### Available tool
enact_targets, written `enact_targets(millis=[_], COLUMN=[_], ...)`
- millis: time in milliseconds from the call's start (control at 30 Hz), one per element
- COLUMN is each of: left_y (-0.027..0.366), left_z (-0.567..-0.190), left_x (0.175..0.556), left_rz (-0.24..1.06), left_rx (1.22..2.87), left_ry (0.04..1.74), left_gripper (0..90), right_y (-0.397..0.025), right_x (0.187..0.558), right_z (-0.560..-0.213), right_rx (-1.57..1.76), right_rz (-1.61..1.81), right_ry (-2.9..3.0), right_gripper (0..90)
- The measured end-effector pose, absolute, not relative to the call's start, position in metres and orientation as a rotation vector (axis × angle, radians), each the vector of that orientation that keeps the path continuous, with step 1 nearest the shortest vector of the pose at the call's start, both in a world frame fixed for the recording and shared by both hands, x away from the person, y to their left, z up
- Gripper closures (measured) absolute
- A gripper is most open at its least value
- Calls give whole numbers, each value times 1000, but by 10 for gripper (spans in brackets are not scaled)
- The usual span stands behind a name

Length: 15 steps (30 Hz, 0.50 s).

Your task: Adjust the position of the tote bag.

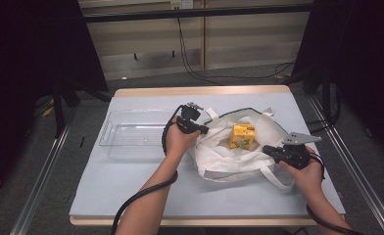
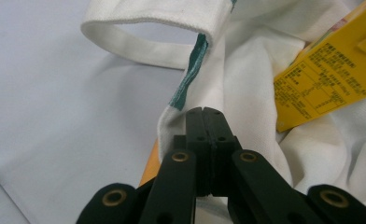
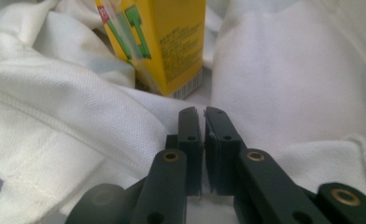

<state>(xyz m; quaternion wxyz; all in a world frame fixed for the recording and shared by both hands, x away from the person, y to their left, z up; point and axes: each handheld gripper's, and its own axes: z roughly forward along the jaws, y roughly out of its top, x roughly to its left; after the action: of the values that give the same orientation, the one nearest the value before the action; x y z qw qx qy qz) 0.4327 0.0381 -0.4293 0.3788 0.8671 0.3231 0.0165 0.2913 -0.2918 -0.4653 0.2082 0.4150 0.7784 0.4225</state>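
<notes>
On the table's blue mat [image 1: 131, 176] we've got the white tote bag [image 1: 229, 156] lying open with the yellow juice carton [image 1: 242, 136] standing upright inside, long axis vertical, between our two grippers. Our left gripper [image 1: 204, 129] is clamped on the bag's rim by the green trim [image 2: 188, 84], carton just off to its right. Our right gripper [image 1: 268, 150] has its jaws nearly together with a thin gap, and we can't tell if cloth is pinched; the carton sits just ahead of it.

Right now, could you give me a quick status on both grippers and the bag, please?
Left gripper shut on white tote bag rim. Right gripper nearly shut at opposite rim, grasp unclear. Yellow juice carton inside the open bag. Clear plastic tray sits left, apart.
</notes>
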Motion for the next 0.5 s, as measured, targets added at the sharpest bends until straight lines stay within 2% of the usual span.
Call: enact_targets(millis=[233,500], left_y=[36,30], left_z=[-421,-410], left_x=[431,428], left_rz=[33,9], left_rx=[2212,2210], left_ry=[797,768], left_gripper=[842,715], right_y=[-293,-294], right_x=[291,286], right_z=[-449,-435], right_rx=[1154,1172], right_rz=[1218,1246], right_ry=[2129,2125], right_gripper=[652,444])
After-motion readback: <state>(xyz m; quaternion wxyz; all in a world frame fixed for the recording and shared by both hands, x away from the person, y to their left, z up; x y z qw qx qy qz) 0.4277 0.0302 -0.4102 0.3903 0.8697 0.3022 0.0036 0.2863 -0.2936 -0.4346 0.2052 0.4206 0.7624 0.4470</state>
